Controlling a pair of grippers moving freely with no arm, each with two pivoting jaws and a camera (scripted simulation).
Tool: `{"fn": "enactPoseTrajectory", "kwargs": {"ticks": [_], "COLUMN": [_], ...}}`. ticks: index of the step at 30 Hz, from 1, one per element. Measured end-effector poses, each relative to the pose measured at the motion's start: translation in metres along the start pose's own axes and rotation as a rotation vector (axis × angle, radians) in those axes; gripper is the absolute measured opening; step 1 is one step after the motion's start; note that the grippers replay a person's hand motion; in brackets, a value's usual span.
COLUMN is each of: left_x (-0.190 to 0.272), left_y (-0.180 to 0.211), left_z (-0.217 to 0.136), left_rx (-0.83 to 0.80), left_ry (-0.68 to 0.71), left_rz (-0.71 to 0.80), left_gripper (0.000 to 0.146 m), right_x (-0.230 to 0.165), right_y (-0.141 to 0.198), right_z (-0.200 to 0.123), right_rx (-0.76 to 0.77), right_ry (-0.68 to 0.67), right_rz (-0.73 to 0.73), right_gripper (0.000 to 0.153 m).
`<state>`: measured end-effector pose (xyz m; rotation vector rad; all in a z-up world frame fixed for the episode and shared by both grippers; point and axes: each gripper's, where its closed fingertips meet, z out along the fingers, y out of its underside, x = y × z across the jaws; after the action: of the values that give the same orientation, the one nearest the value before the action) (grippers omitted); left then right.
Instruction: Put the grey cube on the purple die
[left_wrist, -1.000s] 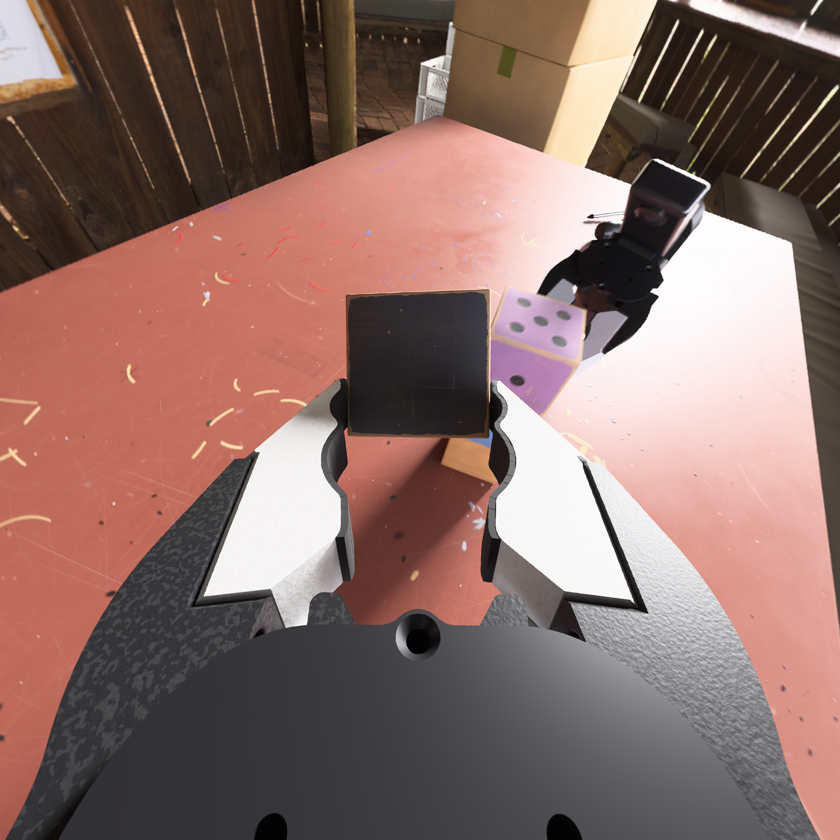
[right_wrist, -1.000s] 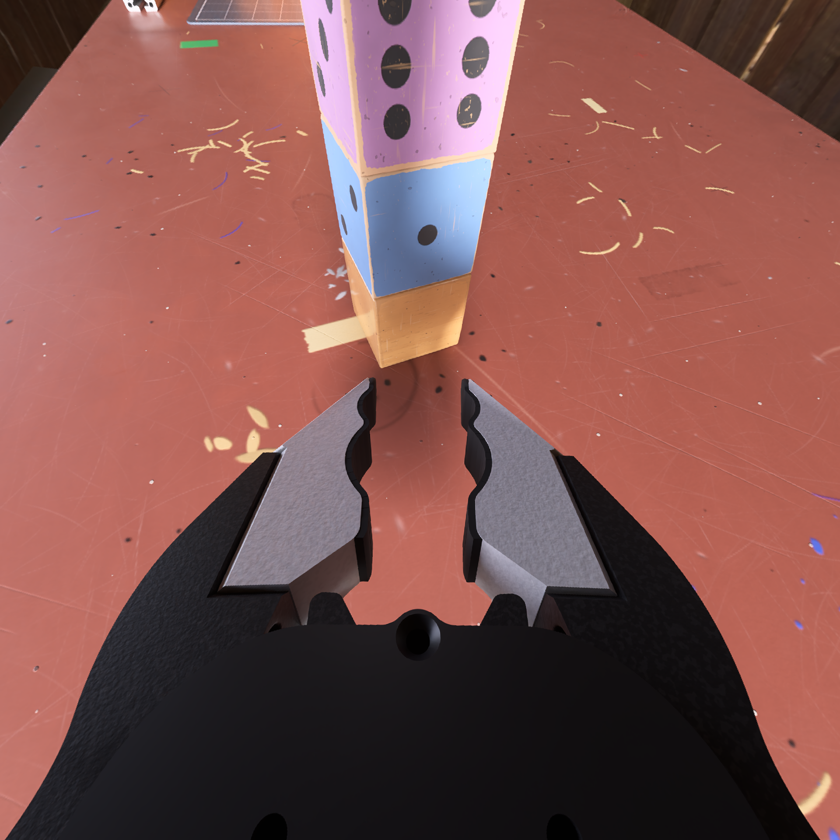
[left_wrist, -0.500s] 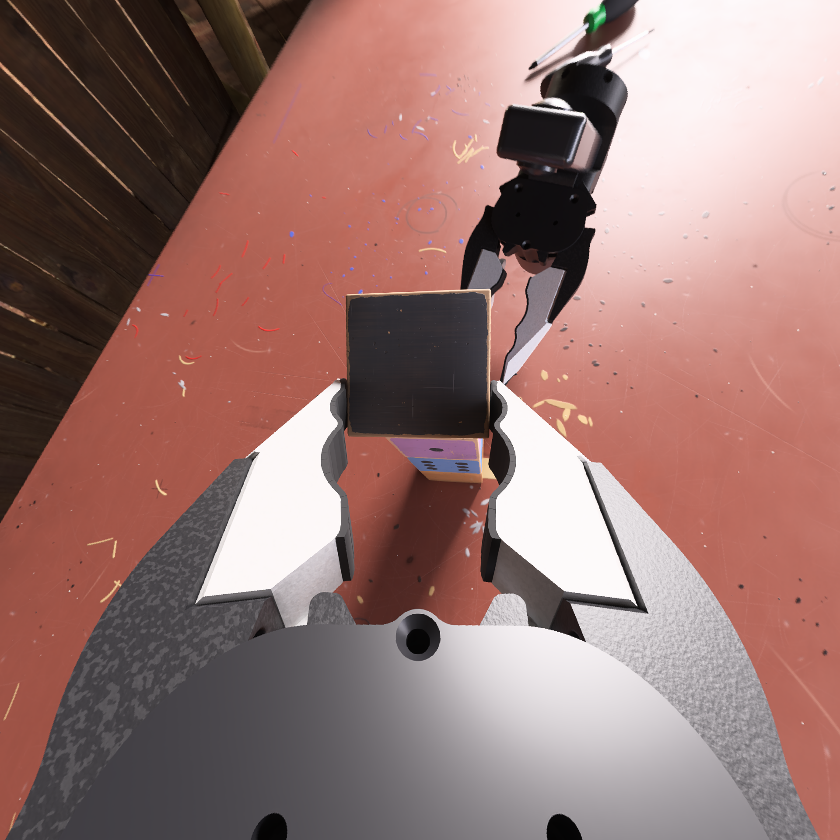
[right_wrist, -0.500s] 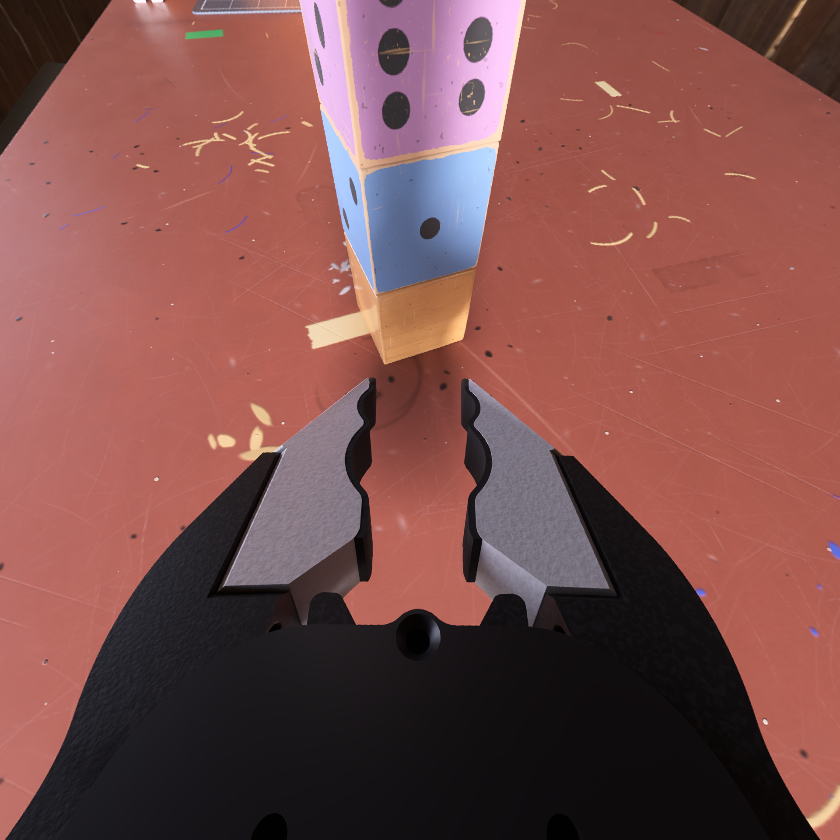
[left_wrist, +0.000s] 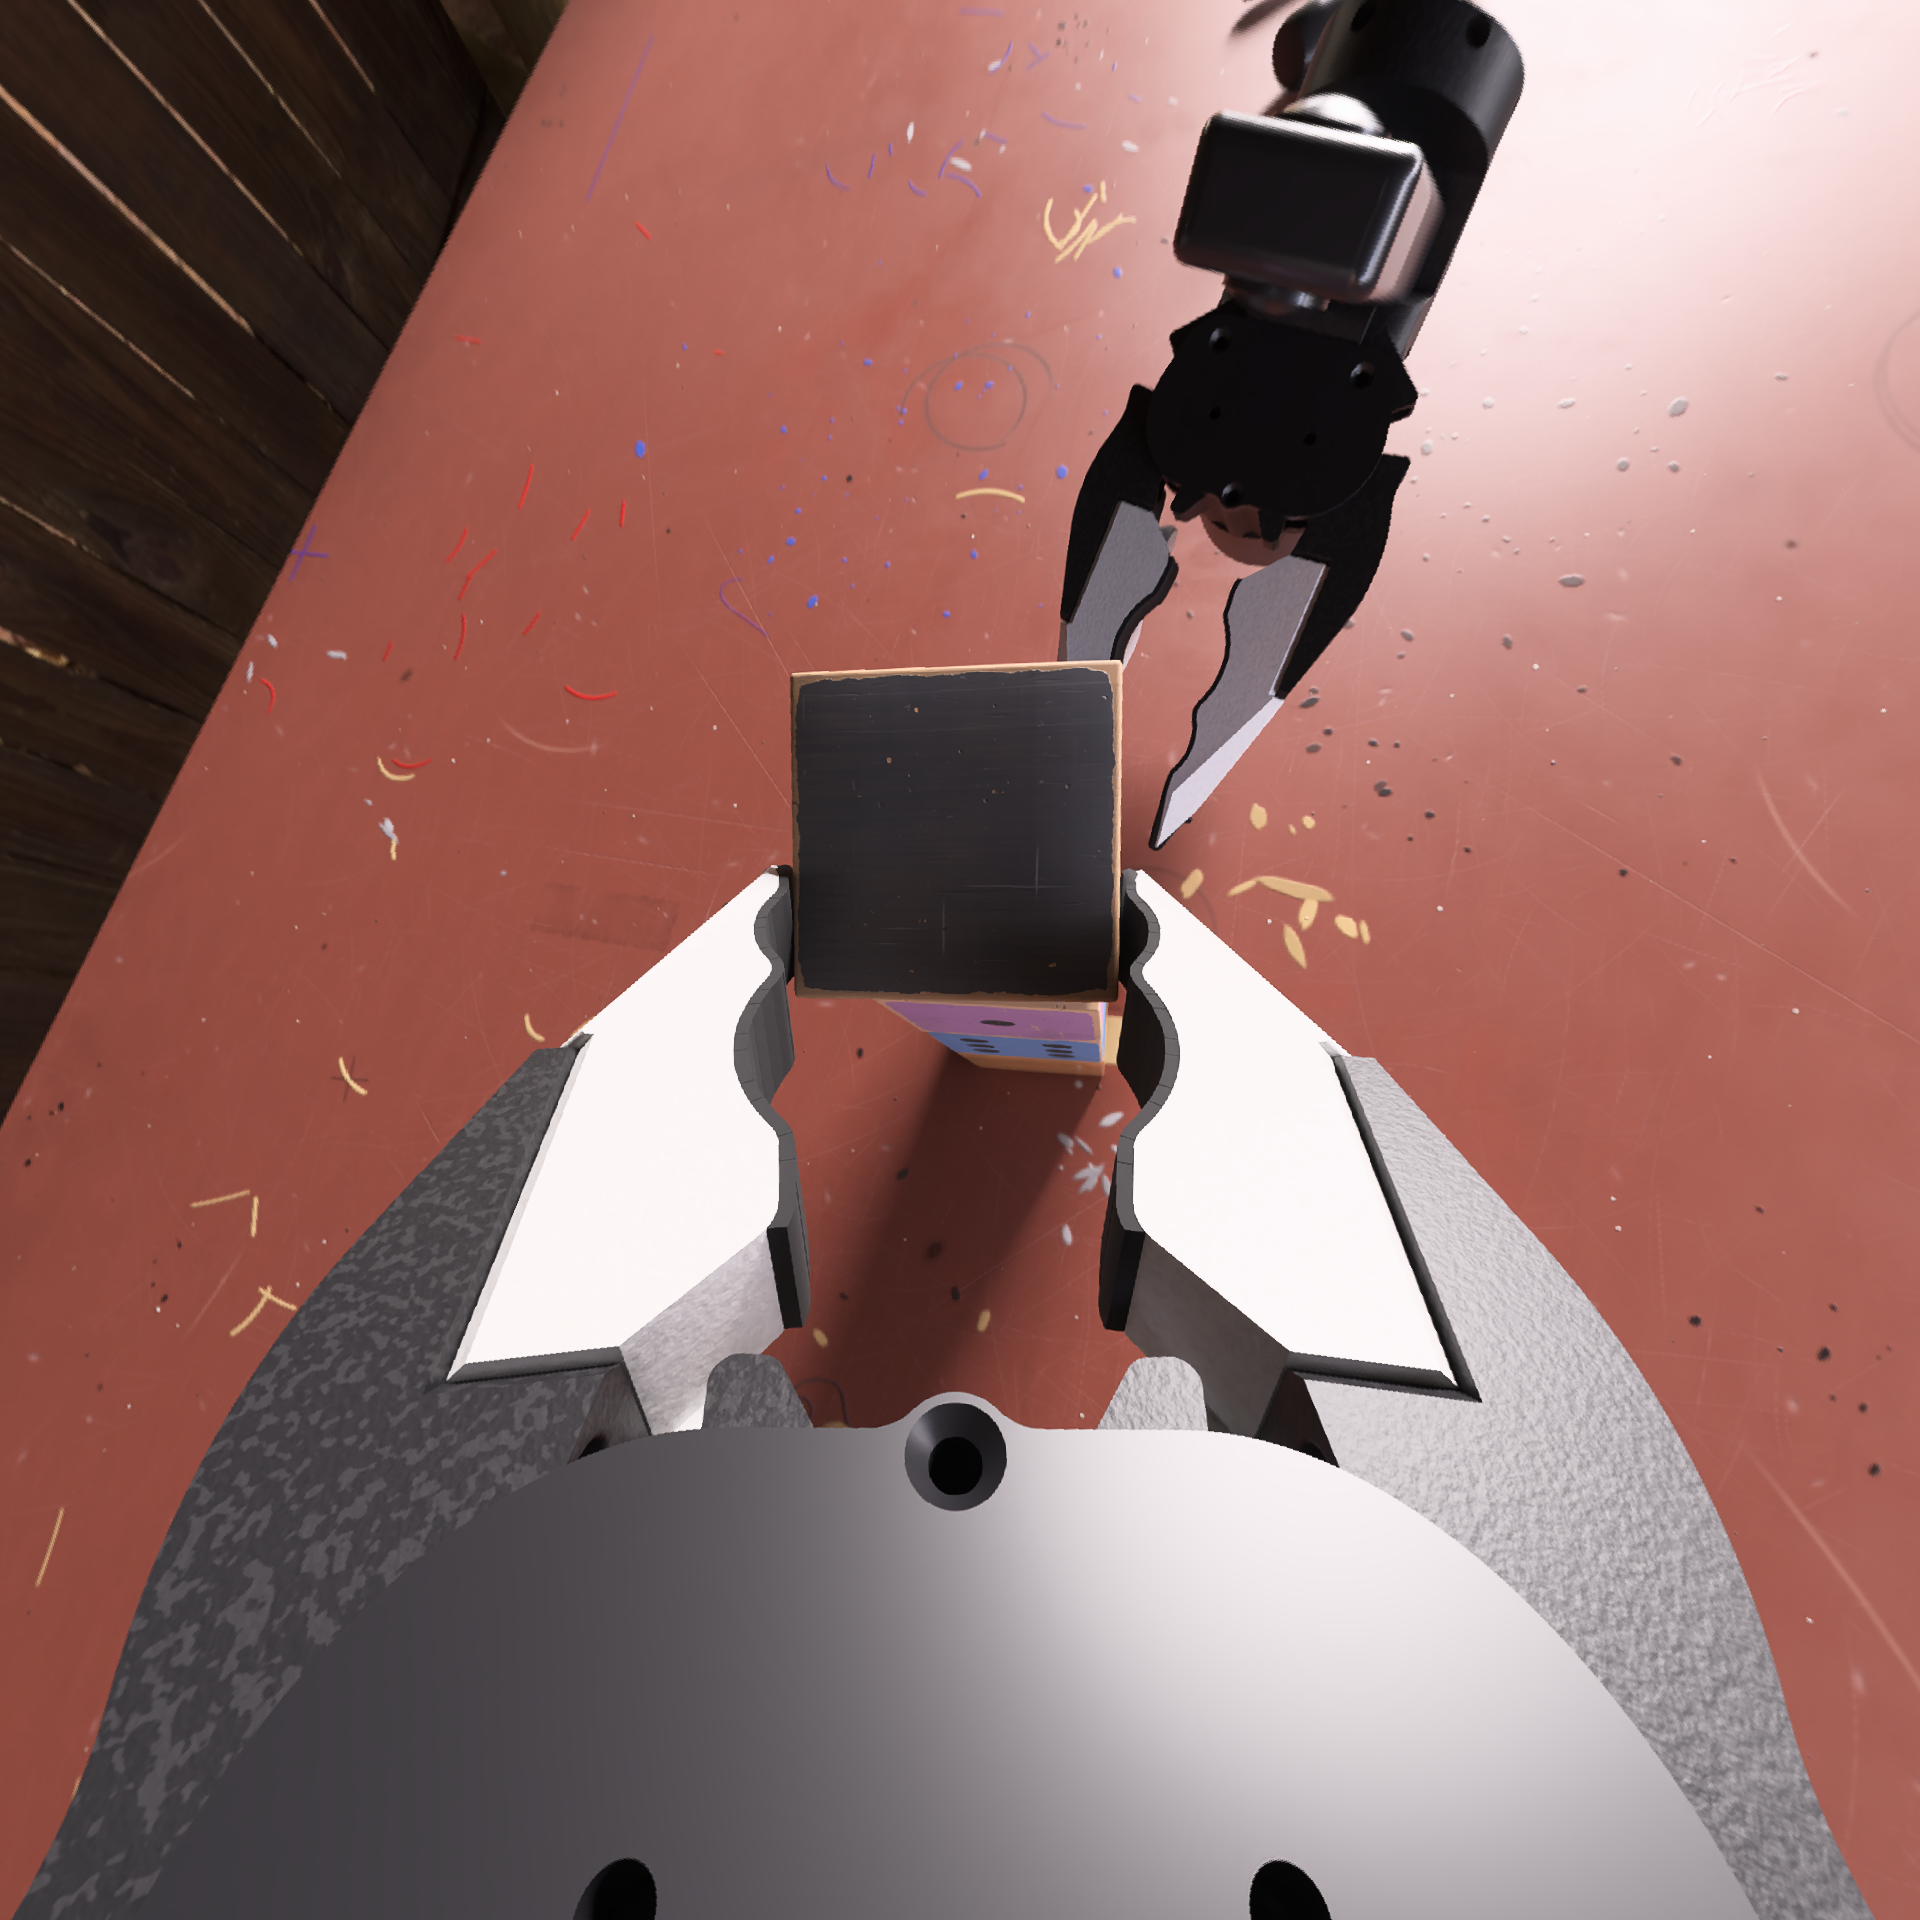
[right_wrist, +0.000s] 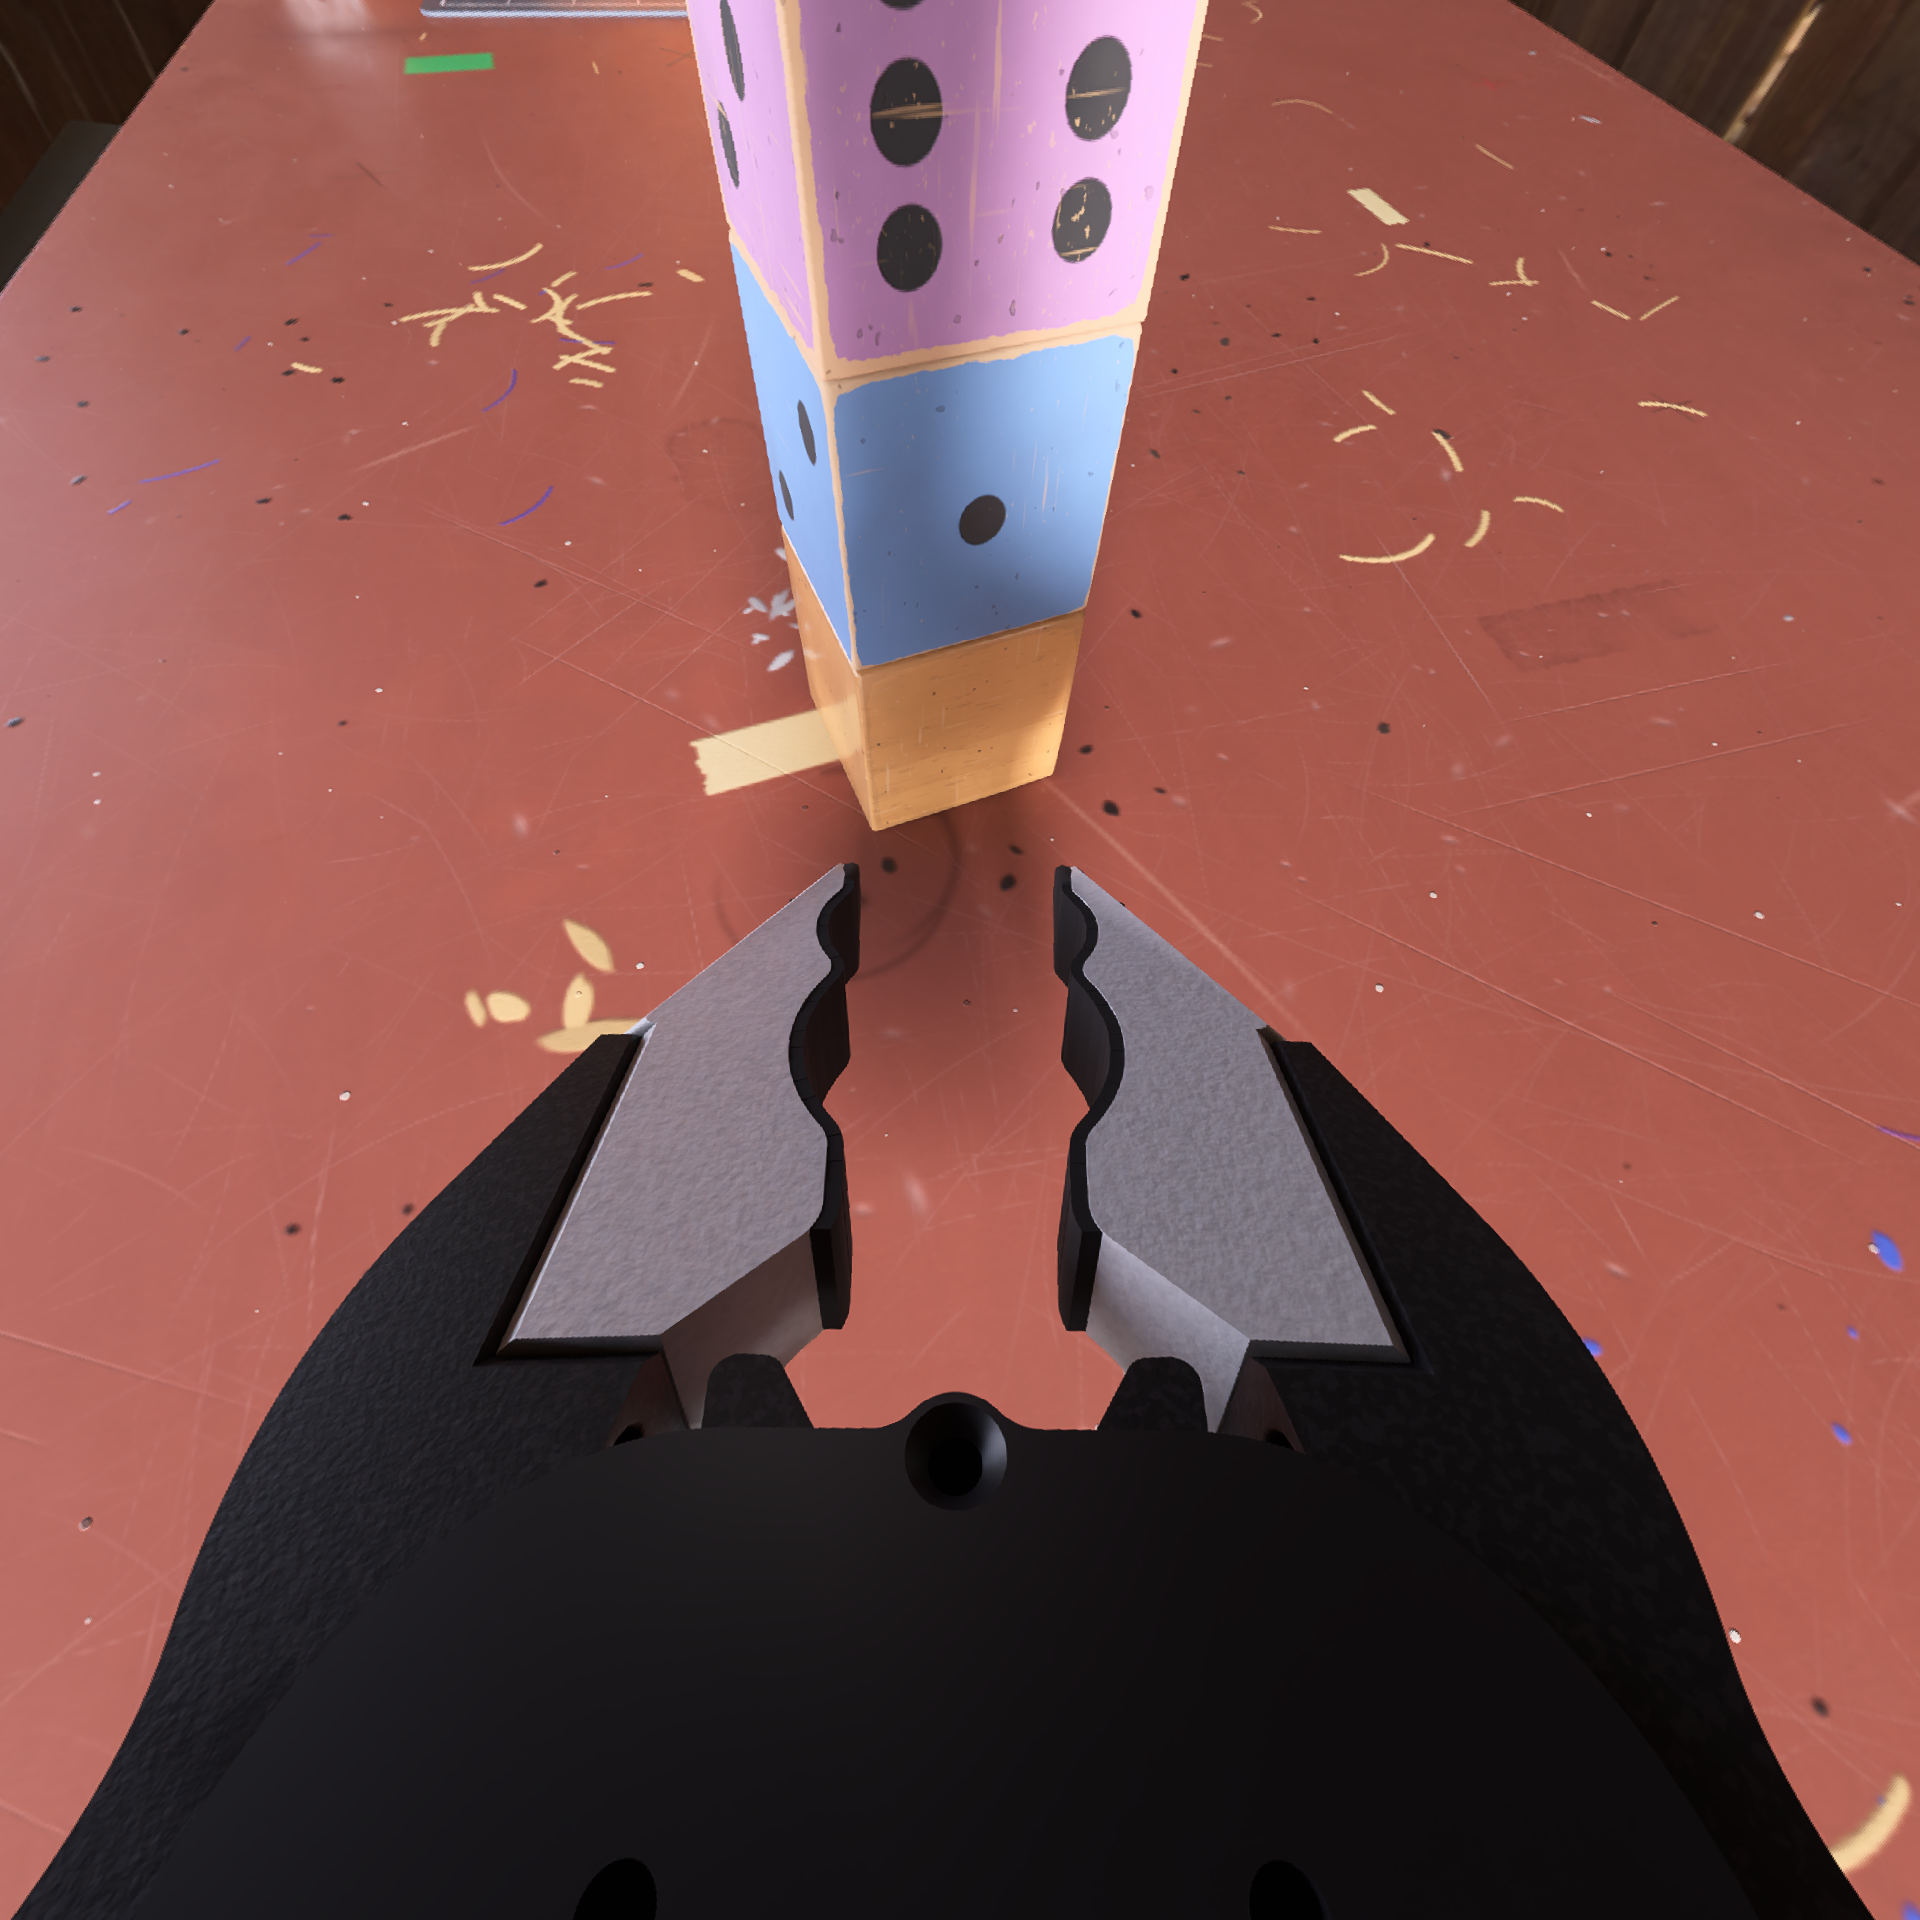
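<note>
My left gripper (left_wrist: 954, 894) is shut on the grey cube (left_wrist: 954, 831) and holds it in the air, right above the stack, looking nearly straight down. Under the cube only a strip of the purple die (left_wrist: 987, 1018) and the blue die (left_wrist: 1023, 1049) shows. In the right wrist view the stack stands upright: purple die (right_wrist: 966, 177) on a blue die (right_wrist: 966, 499) on a wooden cube (right_wrist: 956, 717). My right gripper (right_wrist: 956, 883) is open and empty, low over the table just in front of the stack. It also shows in the left wrist view (left_wrist: 1164, 748), beyond the stack.
The red table (right_wrist: 1455, 831) is scuffed and strewn with shavings. A strip of tan tape (right_wrist: 758, 753) lies beside the wooden cube. The table's left edge (left_wrist: 343, 436) borders dark wooden planks (left_wrist: 156, 364). A green tape mark (right_wrist: 447, 62) lies far back.
My left gripper has carried the grey cube up and over the stack and tilted down, so the dice are now almost hidden beneath the cube. The right gripper has stayed nearly still, open.
</note>
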<state>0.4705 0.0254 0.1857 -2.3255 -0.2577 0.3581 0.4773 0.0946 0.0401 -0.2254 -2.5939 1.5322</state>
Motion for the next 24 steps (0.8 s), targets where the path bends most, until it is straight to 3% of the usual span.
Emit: {"fn": "enactPoseTrajectory", "kwargs": {"ticks": [24], "left_x": [0.0038], "left_y": [0.0017], "left_z": [0.0021], "left_rx": [-0.037], "left_ry": [-0.011], "left_rz": [0.048], "left_gripper": [0.063], "right_x": [-0.0001], "right_y": [0.0003], "right_z": [-0.0002], "right_rx": [-0.001], "right_ry": [0.001], "right_rz": [-0.004], "right_gripper": [0.037]}}
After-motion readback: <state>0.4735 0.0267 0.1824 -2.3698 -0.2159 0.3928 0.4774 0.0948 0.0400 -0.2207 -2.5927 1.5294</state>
